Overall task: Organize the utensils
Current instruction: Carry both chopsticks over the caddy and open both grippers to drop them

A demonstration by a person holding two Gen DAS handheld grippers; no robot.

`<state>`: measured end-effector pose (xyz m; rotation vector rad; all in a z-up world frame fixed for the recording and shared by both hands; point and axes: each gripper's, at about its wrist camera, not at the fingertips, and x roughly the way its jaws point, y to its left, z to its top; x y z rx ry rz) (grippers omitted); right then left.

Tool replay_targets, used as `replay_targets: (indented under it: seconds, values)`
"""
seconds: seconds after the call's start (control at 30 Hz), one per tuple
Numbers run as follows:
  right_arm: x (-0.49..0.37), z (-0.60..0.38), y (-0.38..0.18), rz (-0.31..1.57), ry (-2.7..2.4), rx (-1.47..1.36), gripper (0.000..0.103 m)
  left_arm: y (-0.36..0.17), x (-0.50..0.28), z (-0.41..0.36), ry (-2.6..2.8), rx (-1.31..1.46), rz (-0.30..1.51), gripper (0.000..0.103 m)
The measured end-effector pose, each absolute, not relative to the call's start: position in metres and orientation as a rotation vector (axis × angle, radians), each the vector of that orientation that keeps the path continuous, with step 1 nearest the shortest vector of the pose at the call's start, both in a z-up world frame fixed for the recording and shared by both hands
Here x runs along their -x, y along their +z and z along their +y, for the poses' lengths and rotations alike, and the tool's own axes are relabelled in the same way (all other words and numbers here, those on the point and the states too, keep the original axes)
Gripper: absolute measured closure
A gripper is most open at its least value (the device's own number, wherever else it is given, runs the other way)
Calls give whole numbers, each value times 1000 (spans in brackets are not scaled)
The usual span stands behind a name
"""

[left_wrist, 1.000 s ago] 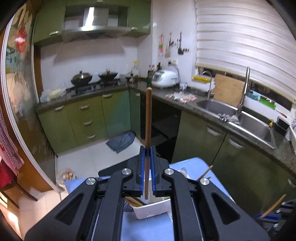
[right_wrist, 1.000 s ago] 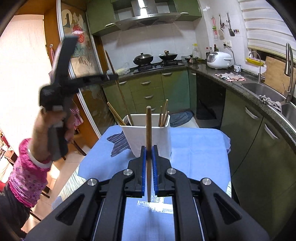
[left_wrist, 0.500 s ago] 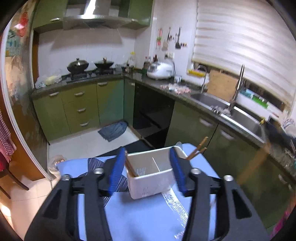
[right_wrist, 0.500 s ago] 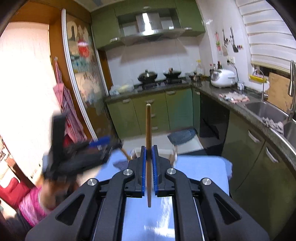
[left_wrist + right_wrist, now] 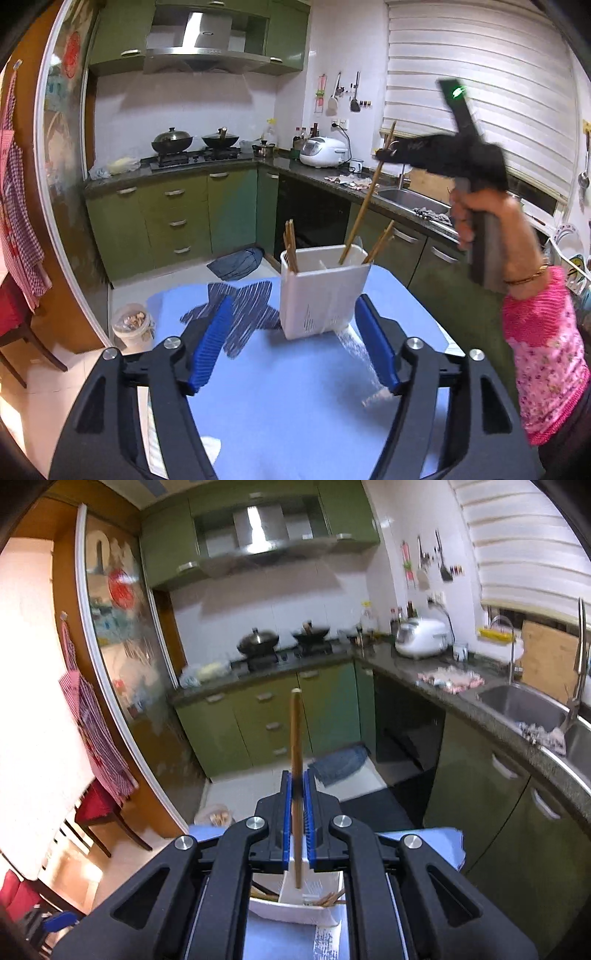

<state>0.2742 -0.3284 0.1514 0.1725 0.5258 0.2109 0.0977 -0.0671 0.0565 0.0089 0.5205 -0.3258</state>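
Note:
A white utensil holder (image 5: 322,291) stands on the blue-covered table (image 5: 295,398) and holds several wooden chopsticks (image 5: 290,245). My left gripper (image 5: 291,343) is open and empty, low in front of the holder. My right gripper (image 5: 296,805) is shut on one wooden chopstick (image 5: 295,746), held upright directly above the holder (image 5: 299,904). In the left wrist view that gripper (image 5: 384,154) is high right of the holder, and its chopstick (image 5: 364,208) slants down with its lower end inside the holder's right compartment.
Green kitchen cabinets (image 5: 173,218) and a dark counter with a sink (image 5: 410,197) run behind and right of the table. A small bucket (image 5: 131,325) stands on the floor left of the table. A red chair (image 5: 99,808) is at the left.
My left gripper has let go of its chopstick, opened and dropped down in front of the holder. My right gripper has moved above the holder with its chopstick.

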Motion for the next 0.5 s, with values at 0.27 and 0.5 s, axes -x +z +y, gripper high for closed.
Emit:
replay_targets:
  seconds: [0.27, 0.5]
  values:
    - [-287, -307, 75, 645, 195, -97, 96, 37, -73, -54, -284, 25, 509, 16]
    - [-260, -304, 49, 647, 218, -88, 78, 25, -75, -58, -302, 40, 550, 11]
